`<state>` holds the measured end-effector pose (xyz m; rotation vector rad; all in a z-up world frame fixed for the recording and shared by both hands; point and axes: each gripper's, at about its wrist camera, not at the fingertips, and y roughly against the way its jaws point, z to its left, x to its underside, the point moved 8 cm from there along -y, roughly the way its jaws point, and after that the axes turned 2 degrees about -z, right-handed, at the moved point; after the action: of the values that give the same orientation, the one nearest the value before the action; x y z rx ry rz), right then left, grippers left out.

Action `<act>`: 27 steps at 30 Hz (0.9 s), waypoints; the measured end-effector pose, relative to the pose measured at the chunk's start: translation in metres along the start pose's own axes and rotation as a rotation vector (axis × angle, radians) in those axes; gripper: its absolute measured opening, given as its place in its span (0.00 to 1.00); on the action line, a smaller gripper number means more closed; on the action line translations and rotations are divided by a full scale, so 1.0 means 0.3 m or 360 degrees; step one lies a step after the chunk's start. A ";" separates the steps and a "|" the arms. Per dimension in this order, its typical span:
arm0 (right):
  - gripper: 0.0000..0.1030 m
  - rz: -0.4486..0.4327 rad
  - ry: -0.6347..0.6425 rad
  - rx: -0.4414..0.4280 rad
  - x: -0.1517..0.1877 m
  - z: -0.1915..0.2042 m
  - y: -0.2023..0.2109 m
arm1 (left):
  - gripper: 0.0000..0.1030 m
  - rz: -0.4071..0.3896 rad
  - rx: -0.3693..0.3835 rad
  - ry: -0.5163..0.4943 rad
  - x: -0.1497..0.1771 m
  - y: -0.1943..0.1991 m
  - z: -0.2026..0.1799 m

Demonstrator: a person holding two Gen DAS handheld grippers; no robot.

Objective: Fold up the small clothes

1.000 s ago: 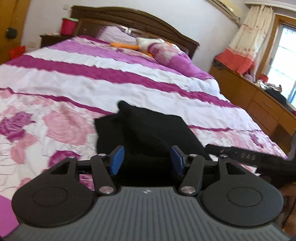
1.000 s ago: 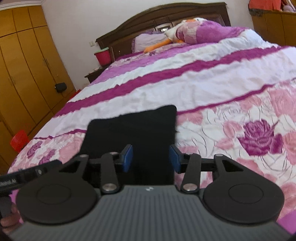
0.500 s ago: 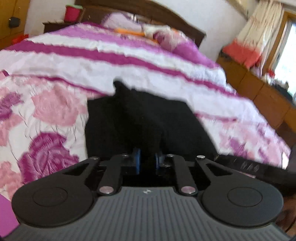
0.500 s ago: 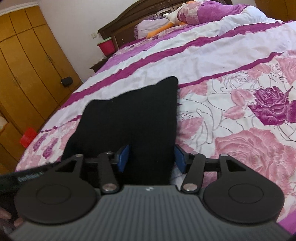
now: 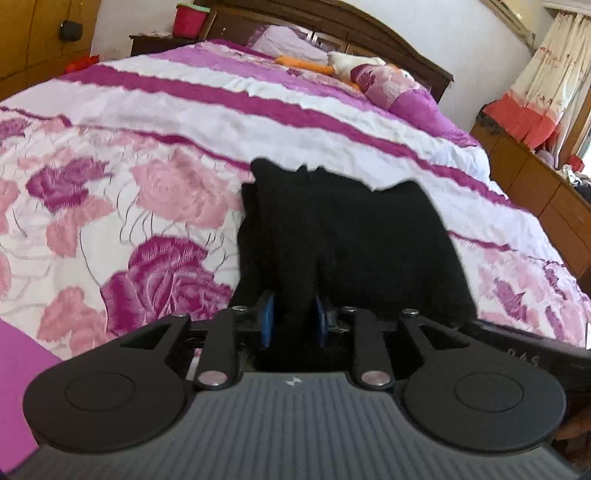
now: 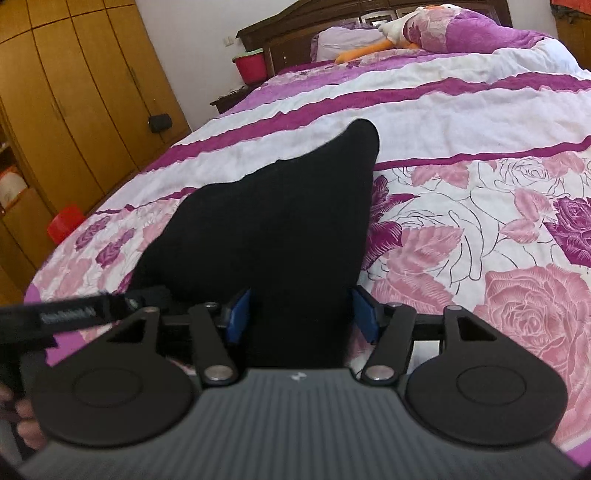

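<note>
Both hand-held grippers have dropped nearer the black garment (image 5: 343, 236) at frame centre on the bed (image 5: 147, 155). Left hand-held gripper (image 5: 292, 320) has just been reopening, its narrow jaws pinching a ridge of cloth; right hand-held gripper (image 6: 301, 315), widening, straddles the hem ungripped. The thin pinch may slip, skewing the fold.

**Cloth, wood and matt plastic**

The black garment (image 5: 343, 236) is matt, soft knit cloth. The floral bedspread (image 6: 480, 206) is crinkled cotton-like fabric. The headboard (image 5: 369, 33) and wardrobe (image 6: 74, 92) are glossy varnished wood. The left gripper (image 5: 293, 321) is matt black plastic with blue pads (image 5: 266, 319).
</note>
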<state>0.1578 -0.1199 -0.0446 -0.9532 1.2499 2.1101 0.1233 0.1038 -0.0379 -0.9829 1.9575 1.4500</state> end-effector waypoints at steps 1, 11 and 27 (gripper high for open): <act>0.60 -0.0005 -0.0011 -0.0006 -0.005 -0.005 0.008 | 0.35 -0.0017 -0.0011 -0.0010 -0.016 0.008 -0.005; 0.60 -0.0138 -0.0106 0.0004 -0.094 -0.064 0.042 | 0.58 -0.0101 0.0011 -0.0046 -0.163 -0.058 -0.109; 0.67 -0.0029 -0.0217 -0.0188 -0.057 -0.077 -0.115 | 0.72 0.0105 -0.0099 -0.0058 -0.075 -0.227 0.024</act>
<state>0.2004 -0.1262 -0.0575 -0.8500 1.0559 2.2148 0.1909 0.1048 -0.0630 -0.9199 1.9456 1.5625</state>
